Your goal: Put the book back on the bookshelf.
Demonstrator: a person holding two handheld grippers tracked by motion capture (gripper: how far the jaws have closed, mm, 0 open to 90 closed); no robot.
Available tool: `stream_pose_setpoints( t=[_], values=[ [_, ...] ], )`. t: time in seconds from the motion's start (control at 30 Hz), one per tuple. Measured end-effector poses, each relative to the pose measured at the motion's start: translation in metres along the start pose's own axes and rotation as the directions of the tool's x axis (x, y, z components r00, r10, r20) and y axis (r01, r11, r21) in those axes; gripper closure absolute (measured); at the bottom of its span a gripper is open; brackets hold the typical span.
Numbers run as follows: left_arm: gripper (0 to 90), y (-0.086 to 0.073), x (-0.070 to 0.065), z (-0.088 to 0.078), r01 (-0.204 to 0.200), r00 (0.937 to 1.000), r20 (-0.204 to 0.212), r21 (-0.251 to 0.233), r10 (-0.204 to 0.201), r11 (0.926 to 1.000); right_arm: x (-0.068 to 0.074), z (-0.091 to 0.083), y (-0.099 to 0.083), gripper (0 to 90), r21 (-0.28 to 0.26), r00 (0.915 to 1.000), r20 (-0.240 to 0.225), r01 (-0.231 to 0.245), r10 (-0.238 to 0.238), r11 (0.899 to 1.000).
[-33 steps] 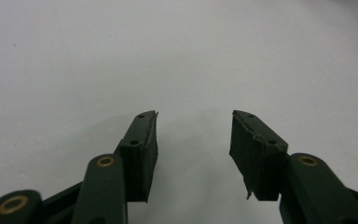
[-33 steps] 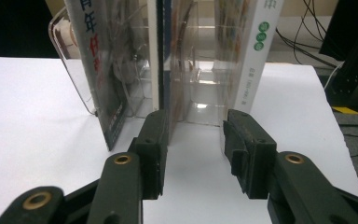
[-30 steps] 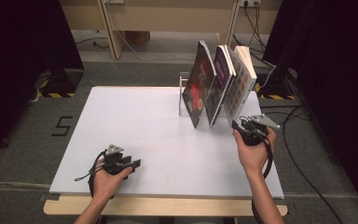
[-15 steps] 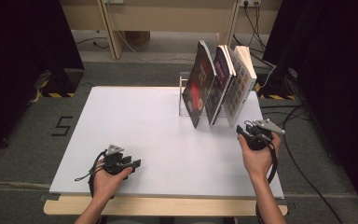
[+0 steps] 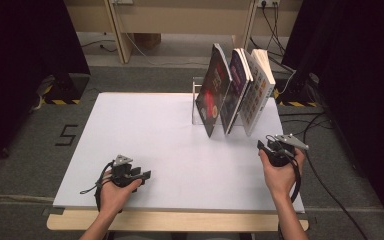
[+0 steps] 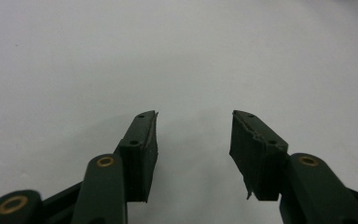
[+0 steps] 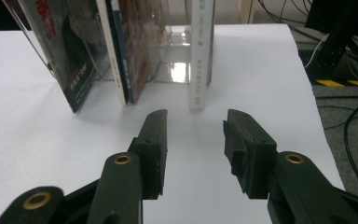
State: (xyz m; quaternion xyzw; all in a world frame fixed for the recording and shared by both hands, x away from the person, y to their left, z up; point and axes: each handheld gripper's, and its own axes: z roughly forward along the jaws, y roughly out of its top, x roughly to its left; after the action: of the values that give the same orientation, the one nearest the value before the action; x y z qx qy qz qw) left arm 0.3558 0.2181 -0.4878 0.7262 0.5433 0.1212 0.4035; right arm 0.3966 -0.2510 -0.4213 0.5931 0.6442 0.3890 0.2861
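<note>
Nothing picked yet, so all the handling is still ahead, by my read. Your right gripper (image 5: 271, 145) sits just in front of the clear rack (image 5: 198, 102), jaws apart and empty, lined up on the white-spined book (image 7: 201, 51) at the rack's right end. The rack holds three leaning books: that one, the middle book (image 5: 236, 90) and the dark-cover book (image 5: 212, 92). Left gripper (image 5: 139, 173) rests well apart from the rack at the table's (image 5: 145, 125) near edge, wide open, holding nothing.

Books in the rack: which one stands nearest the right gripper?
The white-spined book, rightmost of the three, straight ahead of the right gripper; the others lean further left.
</note>
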Motion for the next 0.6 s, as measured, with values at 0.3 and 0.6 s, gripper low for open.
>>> stream_pose_setpoints(
  t=[0.3, 0.6],
  values=[
    [50.5, 0.000, 0.000, 0.000, -0.002, 1.0000, 0.000, 0.002, 0.002, 1.0000, -0.013, 0.006, -0.021, 59.5, 0.046, 0.9997, 0.017, -0.016, 0.016, 0.999],
    [50.4, 0.000, 0.001, -0.001, 0.003, 1.0000, 0.000, 0.000, -0.003, 1.0000, -0.031, 0.016, -0.041, 59.9, 0.064, 0.9976, 0.023, -0.067, 0.065, 0.996]
  ],
)
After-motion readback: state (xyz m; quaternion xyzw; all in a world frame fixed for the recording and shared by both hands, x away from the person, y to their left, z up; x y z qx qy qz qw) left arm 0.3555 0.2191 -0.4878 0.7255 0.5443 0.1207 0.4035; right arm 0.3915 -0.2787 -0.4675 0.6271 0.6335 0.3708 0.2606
